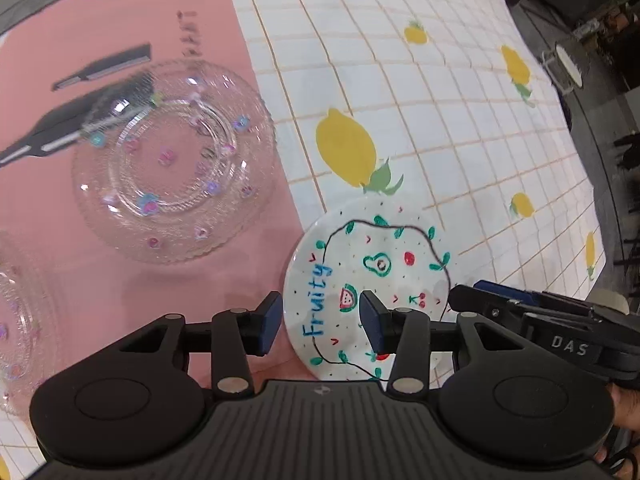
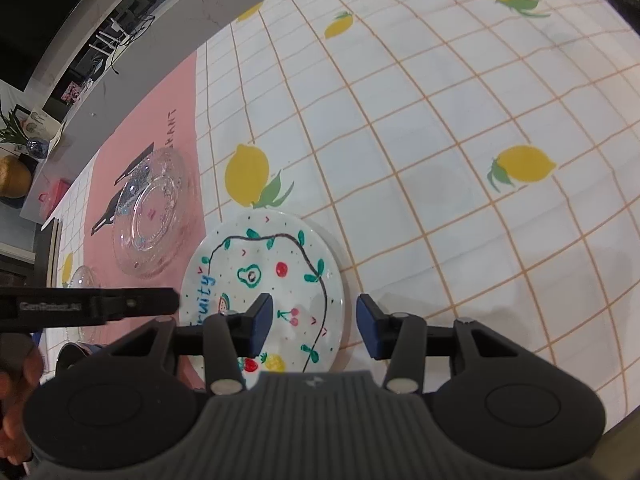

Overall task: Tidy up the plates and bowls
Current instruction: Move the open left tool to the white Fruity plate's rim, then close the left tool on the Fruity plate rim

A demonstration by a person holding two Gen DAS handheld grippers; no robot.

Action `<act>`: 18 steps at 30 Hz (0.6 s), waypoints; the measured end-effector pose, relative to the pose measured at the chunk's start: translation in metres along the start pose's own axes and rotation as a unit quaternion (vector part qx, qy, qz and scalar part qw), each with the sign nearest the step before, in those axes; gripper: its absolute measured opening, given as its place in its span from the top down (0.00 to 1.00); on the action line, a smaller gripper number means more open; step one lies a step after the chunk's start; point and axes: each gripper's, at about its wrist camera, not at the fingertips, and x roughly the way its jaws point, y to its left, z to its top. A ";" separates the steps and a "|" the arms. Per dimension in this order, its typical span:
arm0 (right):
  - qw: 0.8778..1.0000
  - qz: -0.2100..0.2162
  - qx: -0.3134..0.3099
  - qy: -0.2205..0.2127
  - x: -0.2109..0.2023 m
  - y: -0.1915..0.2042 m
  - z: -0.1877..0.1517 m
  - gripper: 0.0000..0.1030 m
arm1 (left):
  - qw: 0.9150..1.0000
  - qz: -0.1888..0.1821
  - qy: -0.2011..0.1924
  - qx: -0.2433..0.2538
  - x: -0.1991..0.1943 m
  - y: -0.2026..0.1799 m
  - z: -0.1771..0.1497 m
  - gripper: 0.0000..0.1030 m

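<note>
Glazed round plate (image 1: 372, 280), ribbed clear-glass bowl (image 1: 174, 160)

Left gripper (image 1: 320, 322) fingers straddle the painted plate's (image 1: 372, 272) rim, apart.

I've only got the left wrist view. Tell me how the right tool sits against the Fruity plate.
Observer: The right tool is open and straddles the plate's right rim, with one finger above the cherries and the other above the tablecloth.
Operator: Report what's drawn where my tool body blocks the plate.
Observer: A strawberry and a pineapple, at the near edge.
Operator: Describe what's past the table's left end.
Observer: A side surface holding a green plant and a golden round object.
</note>
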 end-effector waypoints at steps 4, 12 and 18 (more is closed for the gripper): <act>1.000 0.004 0.010 0.015 0.007 -0.005 0.000 0.55 | 1.000 0.007 0.016 -0.006 0.012 0.000 0.006 0.50; 0.999 0.027 0.036 0.021 0.015 -0.009 0.001 0.61 | 0.999 0.013 0.048 -0.010 0.030 -0.002 0.010 0.58; 0.999 0.016 0.032 0.021 0.015 -0.014 0.001 0.83 | 0.998 0.042 0.046 0.011 0.032 -0.009 0.009 0.73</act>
